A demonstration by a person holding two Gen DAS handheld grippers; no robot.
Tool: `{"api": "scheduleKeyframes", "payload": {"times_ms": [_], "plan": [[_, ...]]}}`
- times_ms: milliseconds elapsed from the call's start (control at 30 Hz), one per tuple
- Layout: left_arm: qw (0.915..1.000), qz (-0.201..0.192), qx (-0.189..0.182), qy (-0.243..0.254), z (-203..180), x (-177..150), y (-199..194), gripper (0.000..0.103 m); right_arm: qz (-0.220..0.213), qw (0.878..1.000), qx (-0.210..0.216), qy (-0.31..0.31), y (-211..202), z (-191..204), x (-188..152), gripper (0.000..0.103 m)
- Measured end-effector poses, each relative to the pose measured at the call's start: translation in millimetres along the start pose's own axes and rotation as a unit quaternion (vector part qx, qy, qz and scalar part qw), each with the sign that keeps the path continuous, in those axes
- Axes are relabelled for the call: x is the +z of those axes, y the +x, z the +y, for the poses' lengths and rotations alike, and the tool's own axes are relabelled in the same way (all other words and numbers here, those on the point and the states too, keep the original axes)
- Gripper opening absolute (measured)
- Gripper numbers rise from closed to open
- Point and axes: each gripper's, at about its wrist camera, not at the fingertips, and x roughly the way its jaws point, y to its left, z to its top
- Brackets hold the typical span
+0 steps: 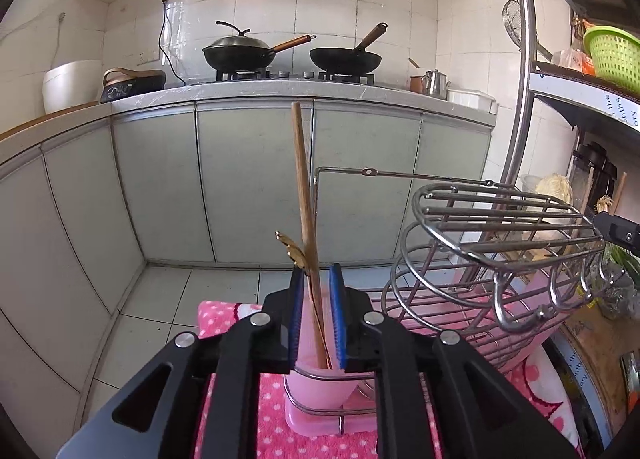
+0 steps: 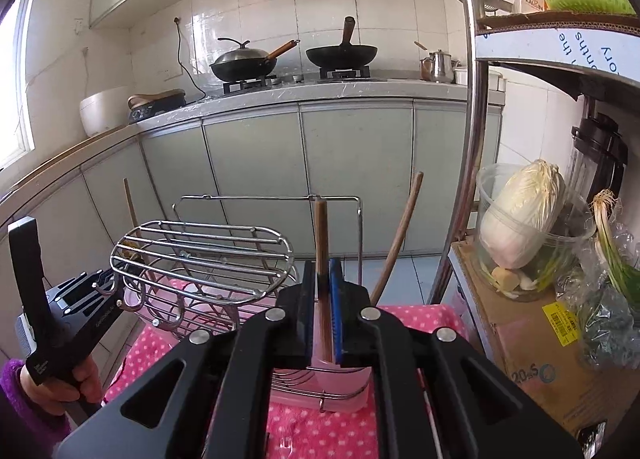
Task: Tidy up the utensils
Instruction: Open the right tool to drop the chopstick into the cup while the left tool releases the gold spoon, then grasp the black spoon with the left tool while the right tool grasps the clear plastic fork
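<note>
Two claws, each over its own pink cup of the wire rack.

Left wrist view: the left claw (image 1: 316,315) stands spread, its blue pads clear on both sides of a wooden stick (image 1: 305,195) that rises between them. The stick's foot is already down in the left cup (image 1: 320,391), and it leans a little against a thin gold-headed utensil (image 1: 294,253) sharing that cup. No pad presses on either, so the stick looks released and resting on the cup's rim and floor. The domed wire basket (image 1: 508,235) of the rack sits just right of the cup, empty as far as I can see. All of it stands on a pink dotted towel (image 1: 280,419).

Right wrist view: the right claw (image 2: 323,311) is parted only narrowly around a second wooden handle (image 2: 321,235), which stands nearly upright with its lower end in the right cup (image 2: 340,383). Whether the left pad touches it I cannot tell; the blue pad looks just apart. A curved wooden handle (image 2: 400,235) leans out of the same cup to the right.

These sticks should be light, stiff and dry, not slippery against ribbed pads, and hard to damage. A hold low on the shaft, near the cup's mouth, would keep one from swinging. The cups look light plastic and narrow, so a tall handle leaning far could tip or rattle them.
</note>
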Motion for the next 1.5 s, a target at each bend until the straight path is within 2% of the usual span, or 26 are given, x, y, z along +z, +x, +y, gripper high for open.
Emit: {"api": "scheduleKeyframes", "payload": {"times_ms": [67, 167, 500, 700, 867, 1000, 1133, 1200, 1333, 1500], "plan": [[1.0, 0.001, 0.002, -0.001, 1.2, 1.8, -4.8, 0.018, -0.008, 1.0, 0.001, -0.005, -8.3, 3.0, 2.9, 0.027], [1.0, -0.005, 0.008, 0.001, 2.4, 5.1, -13.5, 0.021, -0.022, 1.0, -0.003, -0.014, -21.5, 6.7, 8.6, 0.032], [0.9997, -0.023, 0.0, 0.0, 1.7, 18.1, -46.3, 0.022, -0.04, 0.999, -0.003, -0.021, -55.7, 12.7, 11.3, 0.033], [0.999, -0.034, -0.017, -0.026, 15.7, 15.4, -77.2, 0.022, -0.043, 0.999, 0.005, -0.018, -81.9, 21.8, -11.9, 0.033], [0.9988, -0.015, -0.038, -0.028, 22.7, -3.9, -97.6, 0.022, -0.008, 1.0, 0.016, 0.007, -85.5, 20.8, -51.6, 0.033], [0.9977, 0.024, -0.059, -0.021, 19.5, -31.8, -101.9, 0.022, 0.045, 0.998, 0.019, 0.033, -67.9, 13.9, -90.7, 0.033], [0.9913, 0.09, -0.093, -0.024, 11.9, -64.8, -89.5, 0.022, 0.104, 0.992, 0.024, 0.061, -47.4, 6.5, -128.2, 0.033], [0.9856, 0.127, -0.111, -0.02, 5.3, -80.4, -77.5, 0.02, 0.131, 0.988, 0.028, 0.073, -39.0, 4.2, -145.3, 0.033], [0.9683, 0.205, -0.142, -0.009, -11.0, -106.4, -45.8, 0.016, 0.166, 0.982, 0.036, 0.087, -27.0, 0.8, -167.3, 0.032], [0.9476, 0.283, -0.146, -0.018, -24.1, -122.5, 0.8, 0.015, 0.177, 0.979, 0.031, 0.101, -22.4, -13.6, -175.7, 0.032]]}}
